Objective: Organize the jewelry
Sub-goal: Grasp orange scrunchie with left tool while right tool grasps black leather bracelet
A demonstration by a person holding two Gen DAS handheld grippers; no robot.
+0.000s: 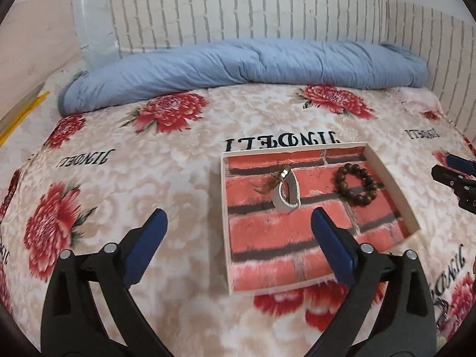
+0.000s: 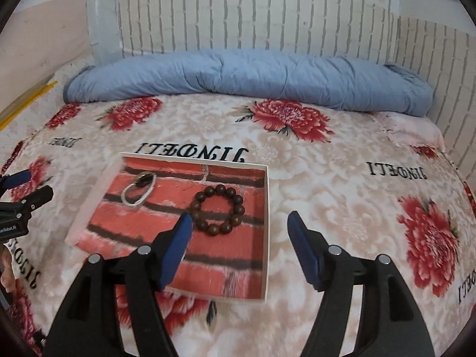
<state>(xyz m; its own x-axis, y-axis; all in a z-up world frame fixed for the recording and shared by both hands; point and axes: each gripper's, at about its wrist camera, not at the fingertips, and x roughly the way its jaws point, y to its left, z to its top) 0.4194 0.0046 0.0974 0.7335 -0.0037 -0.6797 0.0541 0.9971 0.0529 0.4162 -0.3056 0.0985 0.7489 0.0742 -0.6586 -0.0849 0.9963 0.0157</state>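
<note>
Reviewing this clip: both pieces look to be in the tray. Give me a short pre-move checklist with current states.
1. Bead bracelet inside tray: ok, flat on the floor.
2. White band inside tray: ok, clear of the walls.
3. Pieces apart: ok, a gap shows between them.
4. Left gripper empty: ok, open, nothing between its fingers.
5. Right gripper empty: ok, open, raised off the beads.
6. More jewelry left on the blanket: cannot tell; none shows, but the near edge is hidden.

Rolled blue quilt [image 1: 238, 62] at far edge, floral blanket [image 1: 148, 172].
</note>
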